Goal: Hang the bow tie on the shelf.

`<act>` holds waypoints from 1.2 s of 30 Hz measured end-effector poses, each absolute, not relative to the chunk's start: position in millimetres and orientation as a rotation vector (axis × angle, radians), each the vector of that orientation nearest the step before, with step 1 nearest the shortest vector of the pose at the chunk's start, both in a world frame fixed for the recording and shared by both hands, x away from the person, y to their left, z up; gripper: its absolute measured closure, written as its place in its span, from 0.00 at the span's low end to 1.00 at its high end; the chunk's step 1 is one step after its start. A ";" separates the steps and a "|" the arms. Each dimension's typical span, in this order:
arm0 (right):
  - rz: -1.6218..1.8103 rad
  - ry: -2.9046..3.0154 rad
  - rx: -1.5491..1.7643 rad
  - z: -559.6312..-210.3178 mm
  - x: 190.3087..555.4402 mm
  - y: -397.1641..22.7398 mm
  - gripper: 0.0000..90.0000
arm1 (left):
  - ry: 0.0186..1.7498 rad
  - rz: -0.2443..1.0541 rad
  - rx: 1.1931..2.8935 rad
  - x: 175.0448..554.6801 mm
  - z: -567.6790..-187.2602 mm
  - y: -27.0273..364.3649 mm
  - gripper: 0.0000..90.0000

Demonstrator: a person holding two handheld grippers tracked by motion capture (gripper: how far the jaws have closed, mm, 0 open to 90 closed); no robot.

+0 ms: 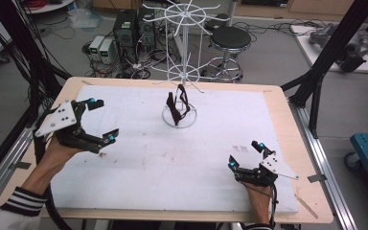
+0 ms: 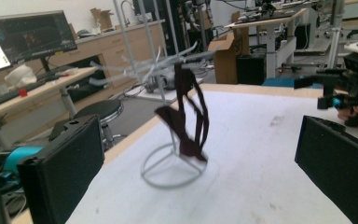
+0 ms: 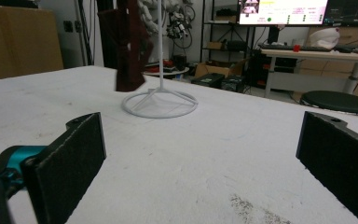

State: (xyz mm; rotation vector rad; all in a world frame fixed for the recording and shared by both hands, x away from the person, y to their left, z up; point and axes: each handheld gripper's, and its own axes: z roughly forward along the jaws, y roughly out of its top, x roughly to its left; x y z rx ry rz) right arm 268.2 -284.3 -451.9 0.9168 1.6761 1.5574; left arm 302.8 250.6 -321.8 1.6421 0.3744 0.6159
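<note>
- the right gripper (image 1: 246,155) sits low at the near right of the white pad (image 1: 139,182), held in the person's right hand (image 1: 258,194); its jaws are spread wide with nothing between them, and in the right gripper view the bare pad lies between the two black pads (image 3: 70,163).
- the left gripper (image 1: 103,120) is at the near left of the pad, raised off it in the person's left hand (image 1: 60,155), a striped sleeve (image 1: 21,201) showing at the wrist; its jaws are also spread wide and hold nothing.
- a faint dark smudge (image 1: 242,149) marks the pad just beside the right gripper.
- well apart from both grippers, toward the far middle of the pad, stands a white wire rack (image 1: 184,48) on a ring base (image 1: 179,116), upright, with spoke-like arms at two levels.
- a dark brown strap-like item (image 1: 178,105) hangs from a lower arm of the rack, its lower end down by the ring base; in the left gripper view it (image 2: 186,116) hangs between the two jaws' lines of sight, far beyond them.
- past the table's far edge are a black round stool (image 1: 230,37) and boxes with cables on the floor (image 1: 278,43).
</note>
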 end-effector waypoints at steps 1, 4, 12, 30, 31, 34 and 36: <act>1.558 1.676 0.917 -451.9 268.3 -284.4 0.01 | 0.379 0.617 1.639 301.0 -326.0 254.5 0.02; 1.564 1.675 0.930 -452.0 267.8 -284.5 0.01 | 0.414 0.633 1.616 294.9 -344.3 268.6 0.02; 1.561 1.674 0.920 -451.9 268.3 -284.3 0.01 | 0.502 0.654 1.584 285.8 -389.5 283.2 0.02; 1.563 1.673 0.924 -451.9 268.1 -284.2 0.01 | 0.616 0.650 1.537 283.7 -451.2 292.6 0.02; 1.559 1.675 0.921 -452.0 268.3 -284.4 0.01 | 0.626 0.655 1.522 283.5 -451.2 293.1 0.02; 1.557 1.674 0.920 -452.0 267.9 -284.1 0.01 | 0.633 0.658 1.497 282.2 -452.3 294.7 0.02; 1.553 1.674 0.919 -451.9 268.1 -284.2 0.01 | 0.635 0.669 1.480 281.2 -453.0 296.0 0.02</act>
